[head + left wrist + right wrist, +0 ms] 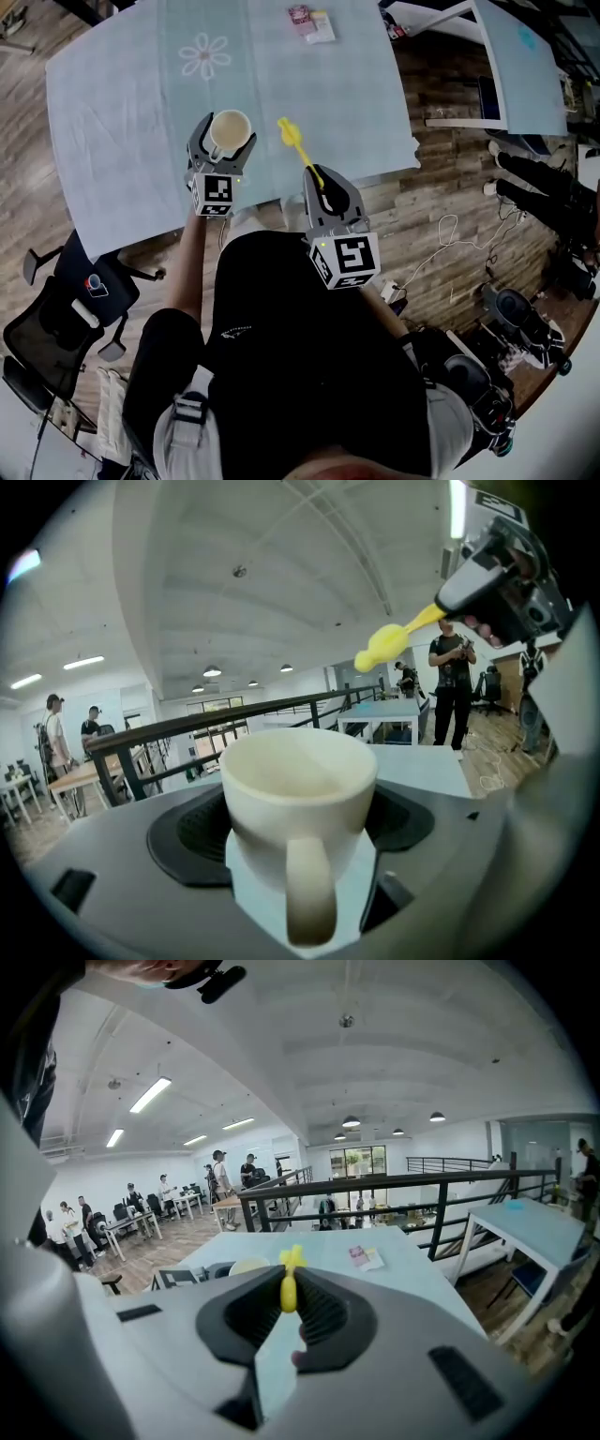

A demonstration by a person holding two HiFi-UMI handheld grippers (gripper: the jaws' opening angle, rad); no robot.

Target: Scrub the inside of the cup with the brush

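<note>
**Cup and brush held side by side, apart, over the table's near edge**

Nearest the head camera is the person's black top [309, 347], with both arms reaching forward from it. The right gripper [326, 187] carries its marker cube closest to the body. Its jaws are pressed together on the thin stem of a yellow plastic brush [300, 150]. The brush slants away and to the left, with its knobbly head at the far end. In the right gripper view the stem stands pinched between the two ribbed pads, and the head pokes out just past them.

The left gripper [223, 141] is a little farther out, to the left. Its jaws are clamped on either side of a cream ceramic cup [231, 127]. The cup's mouth faces up, and its pale inside shows from above. In the left gripper view the cup fills the gap between the jaws, with its handle turned back toward the camera (the bowl looks bare). The brush head hangs near the cup's rim on the right side, clear of it and outside the cup.

Both tools are over the near edge of a table under a pale blue cloth [122, 112]. The cloth has a white flower print [204, 56] farther out. Small pink and white packets [311, 22] lie at the far side. A black office chair [56, 309] stands on the wooden floor [441, 216] to the left. A second pale blue table [525, 66] is off to the right.
</note>
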